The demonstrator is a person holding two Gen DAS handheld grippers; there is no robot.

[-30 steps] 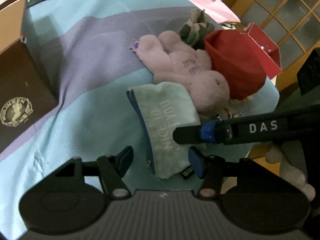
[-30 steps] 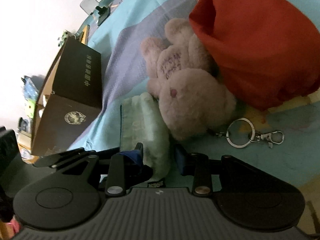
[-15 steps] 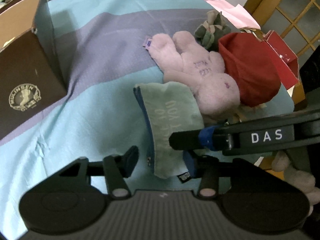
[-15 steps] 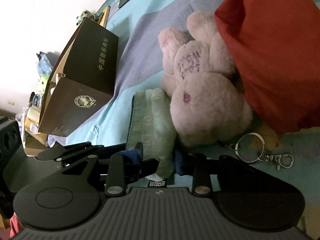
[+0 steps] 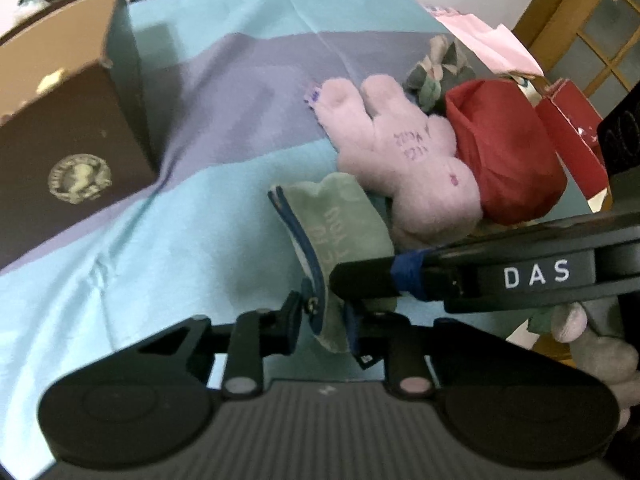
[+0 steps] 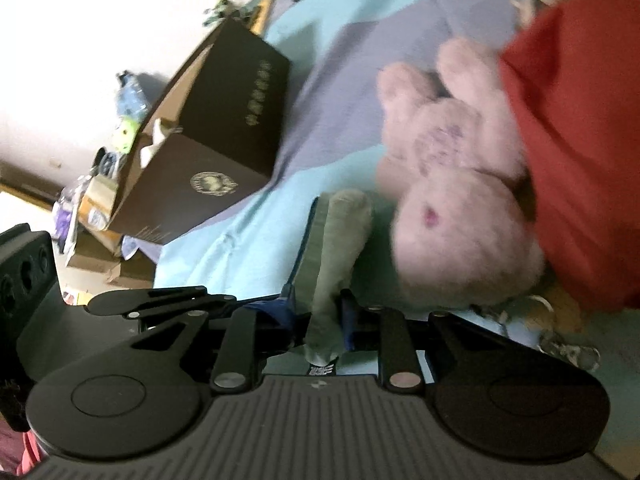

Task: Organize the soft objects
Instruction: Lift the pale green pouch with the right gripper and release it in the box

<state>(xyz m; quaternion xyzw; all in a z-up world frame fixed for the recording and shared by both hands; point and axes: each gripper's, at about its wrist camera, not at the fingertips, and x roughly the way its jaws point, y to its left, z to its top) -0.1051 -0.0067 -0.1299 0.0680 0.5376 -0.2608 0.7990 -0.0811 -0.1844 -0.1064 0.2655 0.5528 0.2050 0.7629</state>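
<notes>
On the worktop's blue striped cloth (image 5: 224, 80), the green pouch (image 5: 344, 216) lies just beside the pink rabbit (image 5: 404, 160) — left tool (image 5: 320, 318) and right tool (image 6: 318, 314) both pinching its near end, probably to lift it level.

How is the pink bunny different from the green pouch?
The pink bunny is fluffy and plump; the green pouch is flat, with a blue zipper edge. Both grippers, left and right, pinch the pouch; nothing holds the bunny. Both are soft and lie side by side on the striped cloth.
</notes>
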